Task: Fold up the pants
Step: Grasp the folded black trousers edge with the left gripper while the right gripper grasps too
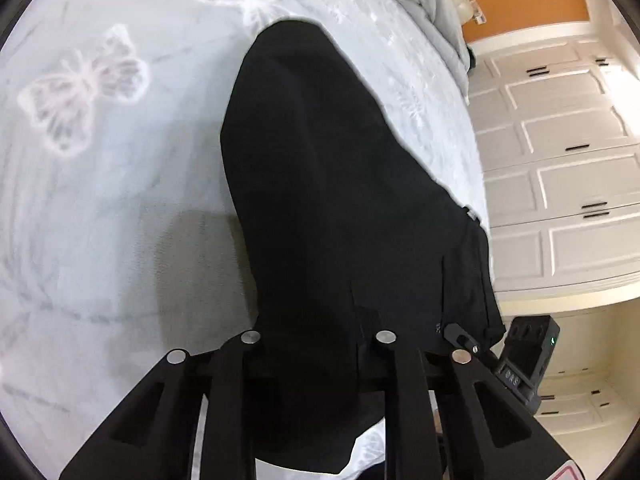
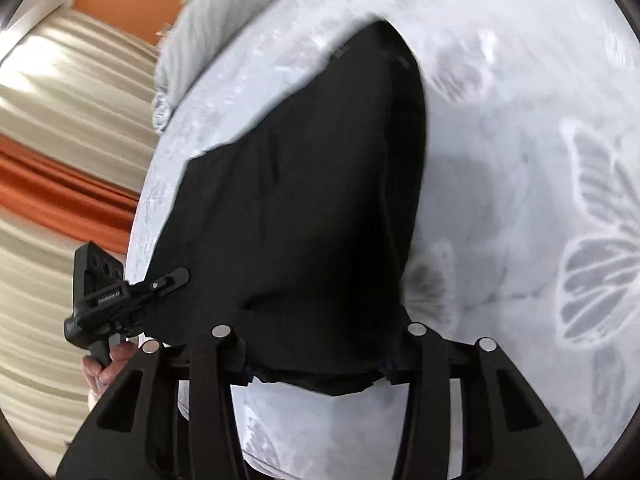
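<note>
Black pants (image 1: 328,200) mid-frame on butterfly-print bed (image 1: 100,200). Left tongs (image 1: 316,344) and right tongs (image 2: 320,336) both clamped on pants edge, lower frame.

We see black pants (image 1: 332,208), plain dark fabric, near end lifted, far end lying on the pale butterfly-print bed (image 1: 100,168).

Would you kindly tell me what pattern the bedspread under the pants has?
Pale blue-grey bedspread with white butterfly outlines, clearest in the left wrist view.
</note>
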{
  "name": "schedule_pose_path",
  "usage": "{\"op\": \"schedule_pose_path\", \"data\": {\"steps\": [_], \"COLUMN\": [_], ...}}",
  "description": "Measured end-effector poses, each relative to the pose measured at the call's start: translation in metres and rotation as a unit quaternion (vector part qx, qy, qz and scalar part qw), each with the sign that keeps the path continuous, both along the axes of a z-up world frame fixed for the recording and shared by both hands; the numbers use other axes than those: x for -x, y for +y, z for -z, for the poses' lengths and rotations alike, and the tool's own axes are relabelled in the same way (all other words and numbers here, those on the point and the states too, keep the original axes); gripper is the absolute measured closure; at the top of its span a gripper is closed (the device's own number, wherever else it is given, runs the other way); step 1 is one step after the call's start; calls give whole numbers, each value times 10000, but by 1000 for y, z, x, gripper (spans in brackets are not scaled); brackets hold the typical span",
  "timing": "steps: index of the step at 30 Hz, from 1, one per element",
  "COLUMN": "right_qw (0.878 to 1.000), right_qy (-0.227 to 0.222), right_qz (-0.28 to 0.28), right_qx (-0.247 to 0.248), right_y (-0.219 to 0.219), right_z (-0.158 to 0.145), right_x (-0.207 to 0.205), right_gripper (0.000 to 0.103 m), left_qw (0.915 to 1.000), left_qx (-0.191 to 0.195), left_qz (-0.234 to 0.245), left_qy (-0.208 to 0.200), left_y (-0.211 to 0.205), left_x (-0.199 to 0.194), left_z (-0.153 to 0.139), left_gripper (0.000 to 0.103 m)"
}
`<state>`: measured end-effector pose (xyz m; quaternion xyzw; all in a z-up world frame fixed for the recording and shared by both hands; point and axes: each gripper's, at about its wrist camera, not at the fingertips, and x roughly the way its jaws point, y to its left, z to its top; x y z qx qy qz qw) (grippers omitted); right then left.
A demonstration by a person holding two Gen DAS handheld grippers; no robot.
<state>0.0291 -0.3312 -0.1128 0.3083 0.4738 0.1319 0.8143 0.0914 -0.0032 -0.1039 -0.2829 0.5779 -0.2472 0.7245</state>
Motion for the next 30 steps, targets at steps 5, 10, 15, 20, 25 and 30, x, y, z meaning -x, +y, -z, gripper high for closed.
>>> {"op": "schedule_pose_path", "data": {"steps": [5, 10, 15, 20, 25, 30], "right_qw": [9943, 9870, 9941, 9968, 9953, 9966], "right_qy": [-1067, -1601, -1078, 67, 866, 643], "right_qz": [-52, -98, -144, 132, -82, -328], "right_qx": [57, -122, -9, 780, 434, -389], "right_y": [3, 8, 0, -14, -22, -25], "right_z": [-60, -98, -78, -37, 15, 31], "right_x": [30, 39, 29, 24, 23, 22], "right_gripper": [62, 70, 71, 36, 24, 42], "left_qw": [9962, 9914, 9906, 9964, 9977, 9994], "left_qx": [159, 375, 161, -120, -197, -60], "left_qz": [285, 435, 479, 381, 380, 333], "left_qy": [-807, -1180, -1272, -745, -529, -119], "left_y": [-4, 1, 4, 17, 27, 39], "left_x": [25, 45, 48, 37, 36, 38], "left_z": [-58, -95, -103, -65, -45, -23], "left_gripper": [93, 93, 93, 93, 92, 89]}}
